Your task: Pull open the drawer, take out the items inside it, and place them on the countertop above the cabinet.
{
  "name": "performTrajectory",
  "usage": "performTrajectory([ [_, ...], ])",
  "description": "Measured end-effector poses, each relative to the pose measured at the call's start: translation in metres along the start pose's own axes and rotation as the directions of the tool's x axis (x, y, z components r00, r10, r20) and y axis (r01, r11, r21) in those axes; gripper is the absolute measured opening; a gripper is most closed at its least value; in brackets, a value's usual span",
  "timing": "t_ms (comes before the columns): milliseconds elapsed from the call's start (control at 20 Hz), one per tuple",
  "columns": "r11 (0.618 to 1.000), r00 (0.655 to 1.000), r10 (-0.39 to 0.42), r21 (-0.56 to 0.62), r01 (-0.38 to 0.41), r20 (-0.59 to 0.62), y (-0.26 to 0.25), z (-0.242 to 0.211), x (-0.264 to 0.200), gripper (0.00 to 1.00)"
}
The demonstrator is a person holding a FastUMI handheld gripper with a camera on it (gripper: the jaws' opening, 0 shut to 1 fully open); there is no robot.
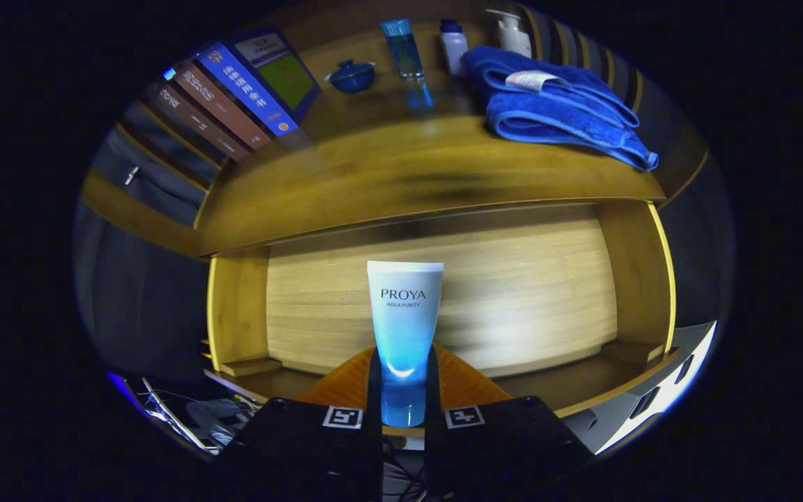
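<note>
My gripper [403,390] is shut on a white and blue cosmetic tube [405,314], both fingers pressing on its blue cap end while the flat white end points away from me. The tube hangs over the open wooden drawer [513,293], whose pale bottom panel shows behind it. Beyond the drawer lies the wooden countertop [401,174] of the cabinet.
On the countertop rest a folded blue towel [555,104], a clear blue bottle [403,49], a small white bottle [454,43], a pump bottle [513,31], a blue lidded bowl [351,75] and a row of leaning books [234,97]. Cables lie on the floor [185,411] left of the drawer.
</note>
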State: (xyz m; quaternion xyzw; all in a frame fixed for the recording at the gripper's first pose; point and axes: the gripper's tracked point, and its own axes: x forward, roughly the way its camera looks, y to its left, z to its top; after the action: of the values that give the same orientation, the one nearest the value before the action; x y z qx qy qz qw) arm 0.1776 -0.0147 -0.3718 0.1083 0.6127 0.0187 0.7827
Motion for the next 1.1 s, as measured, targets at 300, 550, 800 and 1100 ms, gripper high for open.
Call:
performTrajectory([
  [300,1.000,0.995,0.000,-0.004,0.000,0.103,0.010,0.061,-0.034,0.28],
  [550,0.999,0.991,-0.025,-0.034,0.030,0.129,0.026,0.113,-0.023,0.28],
  [800,0.995,0.994,-0.040,-0.084,0.048,0.103,0.048,0.145,0.002,0.28],
  [1100,0.989,0.994,-0.092,-0.112,0.099,0.066,0.049,0.167,0.030,0.28],
])
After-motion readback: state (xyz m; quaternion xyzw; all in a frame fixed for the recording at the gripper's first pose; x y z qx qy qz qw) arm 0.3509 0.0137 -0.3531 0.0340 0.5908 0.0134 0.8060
